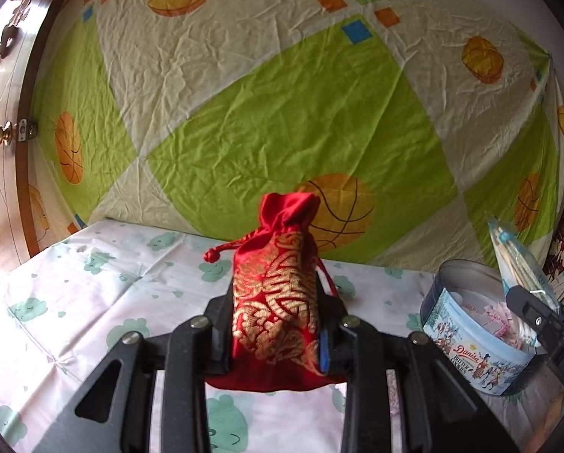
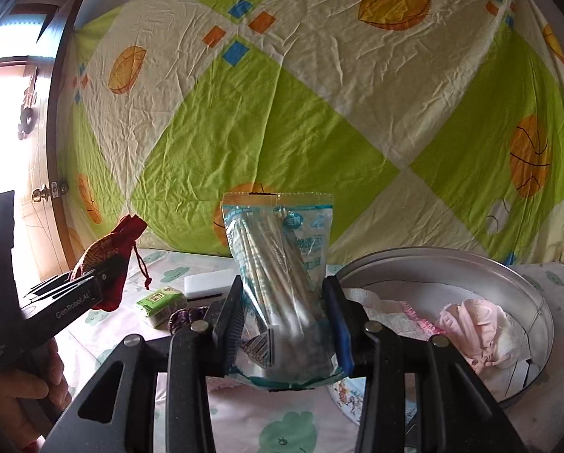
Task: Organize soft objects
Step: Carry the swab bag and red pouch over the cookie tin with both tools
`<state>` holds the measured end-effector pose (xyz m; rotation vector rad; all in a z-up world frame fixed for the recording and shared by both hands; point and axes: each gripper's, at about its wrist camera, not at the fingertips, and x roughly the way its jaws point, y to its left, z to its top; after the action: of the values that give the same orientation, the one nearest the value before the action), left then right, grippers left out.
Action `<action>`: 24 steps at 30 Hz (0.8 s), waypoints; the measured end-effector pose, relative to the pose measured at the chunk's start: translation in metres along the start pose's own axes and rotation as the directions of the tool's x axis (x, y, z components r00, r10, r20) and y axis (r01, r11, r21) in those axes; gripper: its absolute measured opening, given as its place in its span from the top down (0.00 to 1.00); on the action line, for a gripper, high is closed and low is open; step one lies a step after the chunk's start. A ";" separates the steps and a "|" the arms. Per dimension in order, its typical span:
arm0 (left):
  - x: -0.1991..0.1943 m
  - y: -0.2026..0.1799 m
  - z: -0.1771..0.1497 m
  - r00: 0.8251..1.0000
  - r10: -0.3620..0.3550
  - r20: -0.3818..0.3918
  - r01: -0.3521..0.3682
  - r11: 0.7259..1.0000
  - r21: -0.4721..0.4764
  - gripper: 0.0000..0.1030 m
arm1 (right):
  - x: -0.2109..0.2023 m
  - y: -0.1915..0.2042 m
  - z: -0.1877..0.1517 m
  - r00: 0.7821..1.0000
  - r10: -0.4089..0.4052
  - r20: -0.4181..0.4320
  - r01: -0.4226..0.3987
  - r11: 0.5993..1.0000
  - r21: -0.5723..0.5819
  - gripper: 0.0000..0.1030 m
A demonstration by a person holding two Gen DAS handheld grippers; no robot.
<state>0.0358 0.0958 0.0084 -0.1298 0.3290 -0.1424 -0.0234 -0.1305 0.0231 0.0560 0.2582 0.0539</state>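
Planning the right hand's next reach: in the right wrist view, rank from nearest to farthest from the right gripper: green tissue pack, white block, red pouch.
From the right gripper:
1. Green tissue pack, just left.
2. White block, behind the pack.
3. Red pouch, far left, in the left gripper.

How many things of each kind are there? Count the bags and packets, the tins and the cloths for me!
Pouches: 1, red drawstring pouch in the left gripper.
Plastic packets: 2, clear stick packet in the right gripper, green packet.
Tins: 1, cookie tin.
Pink cloths in the tin: 1.
White blocks: 1.
Total: 6
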 end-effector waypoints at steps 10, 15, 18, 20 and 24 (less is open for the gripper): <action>-0.004 -0.031 -0.007 1.000 -0.023 -0.002 0.023 0.999 0.023 0.71 | -0.001 -0.038 0.004 0.999 -0.038 0.004 0.038 0.998 0.051 0.58; -0.004 -0.048 -0.010 0.999 -0.044 -0.012 0.045 0.998 0.044 0.71 | -0.002 -0.043 0.005 0.999 -0.046 0.004 0.046 0.997 0.067 0.58; -0.005 -0.055 -0.011 0.999 -0.037 -0.013 0.038 0.998 0.059 0.71 | -0.004 -0.043 0.006 0.999 -0.046 0.010 0.045 0.997 0.069 0.58; -0.004 -0.058 -0.012 0.999 -0.039 -0.021 0.040 0.997 0.060 0.71 | -0.006 -0.042 0.008 0.999 -0.051 0.019 0.049 0.997 0.061 0.58; -0.003 -0.065 -0.012 0.999 -0.039 -0.028 0.041 0.997 0.069 0.71 | -0.012 -0.044 0.011 0.997 -0.066 0.045 0.064 0.997 0.045 0.58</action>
<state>0.0212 0.0316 0.0076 -0.0655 0.3473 -0.1954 -0.0296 -0.1758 0.0339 0.0923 0.2148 -0.0175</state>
